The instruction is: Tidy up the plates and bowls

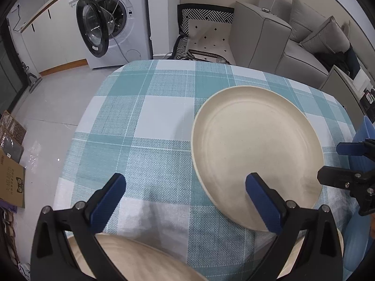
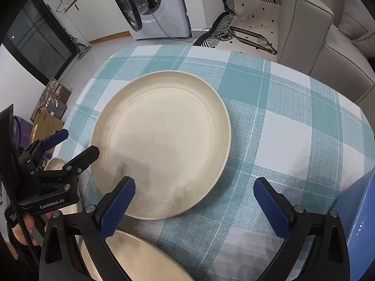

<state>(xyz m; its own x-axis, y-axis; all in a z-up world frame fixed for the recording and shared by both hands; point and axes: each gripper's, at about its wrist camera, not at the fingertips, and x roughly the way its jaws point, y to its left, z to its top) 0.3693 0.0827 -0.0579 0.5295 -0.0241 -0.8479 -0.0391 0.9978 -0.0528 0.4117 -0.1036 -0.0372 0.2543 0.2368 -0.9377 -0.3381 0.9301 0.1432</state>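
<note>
The left gripper (image 1: 185,201) is held wide open, nothing between its pads; its right pad overlaps the near rim of the plate (image 1: 255,149). The right gripper (image 2: 194,201) is likewise spread and empty, its left pad over the same plate, which lies flat on the checked worktop (image 1: 145,117). A second plate (image 2: 140,257) lies below, nearer both grippers.

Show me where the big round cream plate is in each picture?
Left wrist view: the big cream plate lies right of centre on the checked tablecloth.
Right wrist view: the same plate lies left of centre.
Shared landmark: the washing machine with its door open, beyond the table.
</note>
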